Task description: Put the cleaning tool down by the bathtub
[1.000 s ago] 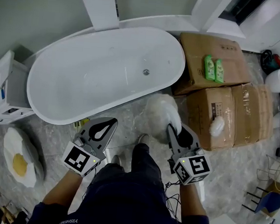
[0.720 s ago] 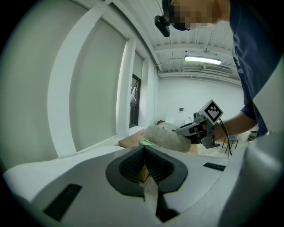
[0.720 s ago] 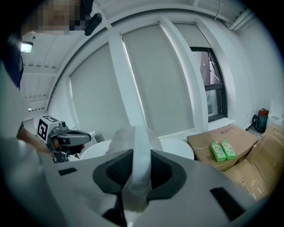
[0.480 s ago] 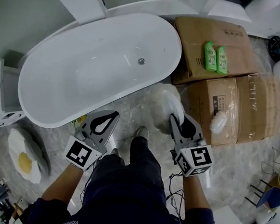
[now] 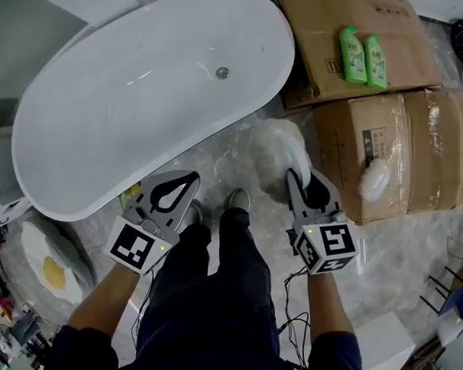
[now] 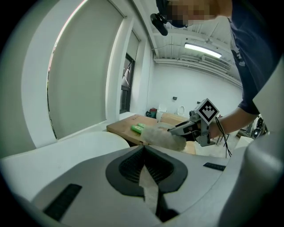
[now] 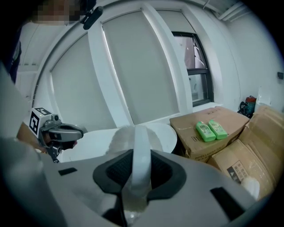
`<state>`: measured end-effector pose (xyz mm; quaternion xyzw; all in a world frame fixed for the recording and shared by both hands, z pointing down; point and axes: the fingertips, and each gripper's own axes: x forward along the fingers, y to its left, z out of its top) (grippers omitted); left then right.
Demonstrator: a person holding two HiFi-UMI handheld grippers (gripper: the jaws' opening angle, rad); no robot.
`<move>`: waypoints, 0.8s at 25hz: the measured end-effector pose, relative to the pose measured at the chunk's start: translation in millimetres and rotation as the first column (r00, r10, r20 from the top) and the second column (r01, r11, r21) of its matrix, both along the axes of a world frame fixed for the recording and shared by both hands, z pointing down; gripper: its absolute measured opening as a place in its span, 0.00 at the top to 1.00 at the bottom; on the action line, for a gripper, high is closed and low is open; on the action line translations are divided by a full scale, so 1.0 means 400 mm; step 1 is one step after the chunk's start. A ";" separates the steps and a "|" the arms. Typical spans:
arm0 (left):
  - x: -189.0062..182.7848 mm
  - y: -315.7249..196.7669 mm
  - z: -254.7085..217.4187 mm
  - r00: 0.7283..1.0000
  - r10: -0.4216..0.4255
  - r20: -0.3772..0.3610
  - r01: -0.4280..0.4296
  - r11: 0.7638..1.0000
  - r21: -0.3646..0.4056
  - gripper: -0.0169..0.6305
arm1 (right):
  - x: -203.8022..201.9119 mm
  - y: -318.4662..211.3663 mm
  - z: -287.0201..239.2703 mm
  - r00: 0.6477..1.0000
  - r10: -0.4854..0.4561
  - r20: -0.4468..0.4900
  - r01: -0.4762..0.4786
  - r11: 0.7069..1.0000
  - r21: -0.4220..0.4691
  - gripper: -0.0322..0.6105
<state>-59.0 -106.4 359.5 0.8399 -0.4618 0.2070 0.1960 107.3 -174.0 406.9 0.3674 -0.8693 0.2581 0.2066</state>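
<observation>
Both forearms reach forward, slanting down. The left gripper (image 5: 187, 183) has its jaws together and empty. The right gripper (image 5: 295, 181) clamps the cleaning tool (image 5: 272, 150).

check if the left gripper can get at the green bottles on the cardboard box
Probably not directly: the left gripper sits by the white oval bathtub; the two green plastic bottles lie on the brown cardboard box beyond the right gripper and its fluffy white duster.

The marbled floor (image 5: 385, 256) bears the white bathtub (image 5: 143, 93), cardboard boxes (image 5: 402, 146) and a fried-egg cushion (image 5: 49, 266)
</observation>
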 end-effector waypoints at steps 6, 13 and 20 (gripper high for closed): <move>0.031 -0.012 0.161 0.999 0.025 -0.025 -0.026 0.999 -0.047 0.93 | 0.001 -0.001 0.179 0.998 0.049 -0.041 -0.051 0.998 -0.047 0.80; 0.072 0.014 0.400 0.996 0.065 -0.064 -0.072 0.991 -0.112 0.93 | -0.030 0.021 0.439 0.995 0.048 -0.089 -0.054 0.996 -0.066 0.80; 0.080 0.052 0.686 0.989 0.148 -0.028 -0.150 0.978 -0.146 0.93 | -0.050 0.051 0.782 0.991 0.037 -0.130 -0.050 0.994 -0.099 0.80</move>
